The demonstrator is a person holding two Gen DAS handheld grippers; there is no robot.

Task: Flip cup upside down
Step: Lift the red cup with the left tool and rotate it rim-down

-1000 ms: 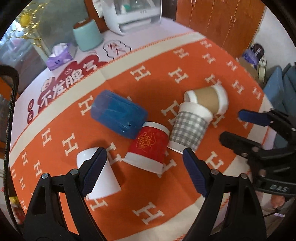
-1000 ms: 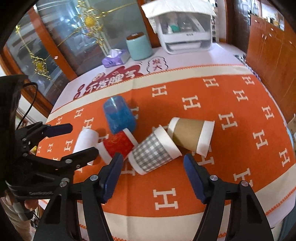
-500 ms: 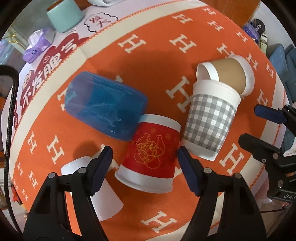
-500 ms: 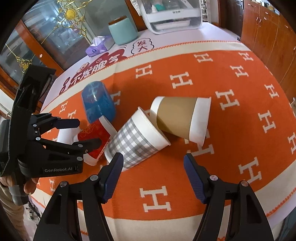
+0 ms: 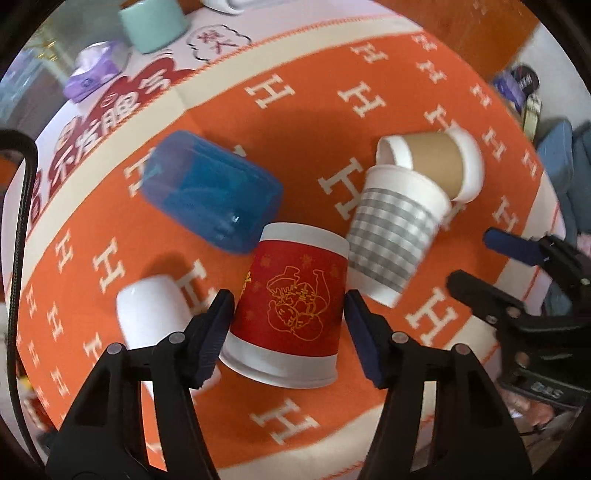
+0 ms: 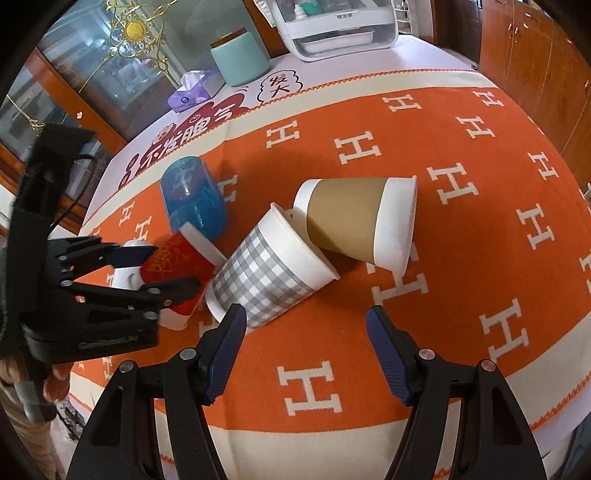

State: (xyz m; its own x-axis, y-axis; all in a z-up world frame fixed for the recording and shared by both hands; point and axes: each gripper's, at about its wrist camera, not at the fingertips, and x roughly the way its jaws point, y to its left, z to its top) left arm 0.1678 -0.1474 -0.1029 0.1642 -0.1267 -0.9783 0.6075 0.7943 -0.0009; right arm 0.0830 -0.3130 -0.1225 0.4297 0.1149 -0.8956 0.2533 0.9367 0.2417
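Observation:
Several cups lie on their sides on the orange cloth [image 5: 317, 85]. My left gripper [image 5: 290, 332] is open, its blue pads either side of the red cup [image 5: 291, 310], close to its walls. The grey checked cup [image 5: 395, 236] lies to the right, its rim against the brown cup [image 5: 436, 162]. A blue plastic cup [image 5: 210, 192] and a white cup [image 5: 151, 314] lie to the left. In the right wrist view my right gripper [image 6: 306, 347] is open just in front of the checked cup [image 6: 269, 269], with the brown cup [image 6: 351, 218] behind it and the red cup [image 6: 177, 258] between the left gripper's fingers [image 6: 177, 288].
A teal canister [image 6: 240, 59], a purple tissue pack [image 6: 192, 92] and a white appliance [image 6: 340, 26] stand at the table's back. The table's front edge [image 6: 332, 443] is near my right gripper. Wooden cabinets [image 6: 535, 55] stand to the right.
My left gripper has come down and forward onto the red cup and narrowed around it. My right gripper has moved closer to the checked cup.

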